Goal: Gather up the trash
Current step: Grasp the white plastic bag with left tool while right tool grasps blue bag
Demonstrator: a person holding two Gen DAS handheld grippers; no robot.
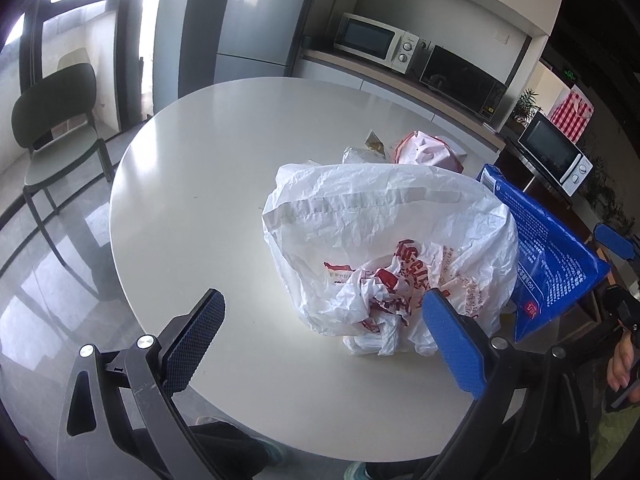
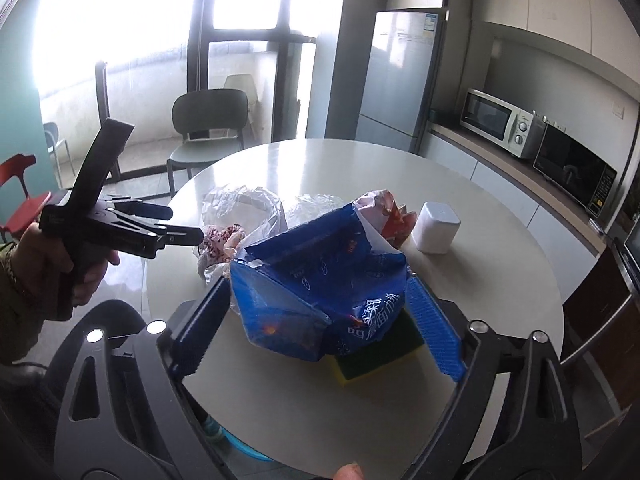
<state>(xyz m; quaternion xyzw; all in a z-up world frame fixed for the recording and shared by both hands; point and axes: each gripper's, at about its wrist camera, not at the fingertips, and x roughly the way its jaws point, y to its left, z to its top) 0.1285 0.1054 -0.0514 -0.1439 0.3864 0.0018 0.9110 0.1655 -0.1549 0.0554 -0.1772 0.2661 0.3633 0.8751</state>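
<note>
A crumpled white plastic bag [image 1: 384,232] with red-printed wrappers inside sits on the round white table [image 1: 224,152]. My left gripper [image 1: 320,344] is open, its fingers on either side of the bag's near end, not touching it. A blue plastic package [image 2: 320,280] lies beside the bag; it also shows in the left wrist view [image 1: 548,248]. My right gripper [image 2: 316,328] is open with the blue package between its fingers, resting on a green and yellow sponge [image 2: 376,356]. A red and white wrapper [image 1: 428,148] lies behind the bag.
A white cube-shaped container [image 2: 436,228] stands on the table at the right. A dark chair [image 1: 56,128] stands beyond the table's left edge. A counter with microwaves [image 1: 380,40] and a fridge [image 2: 400,80] line the back wall.
</note>
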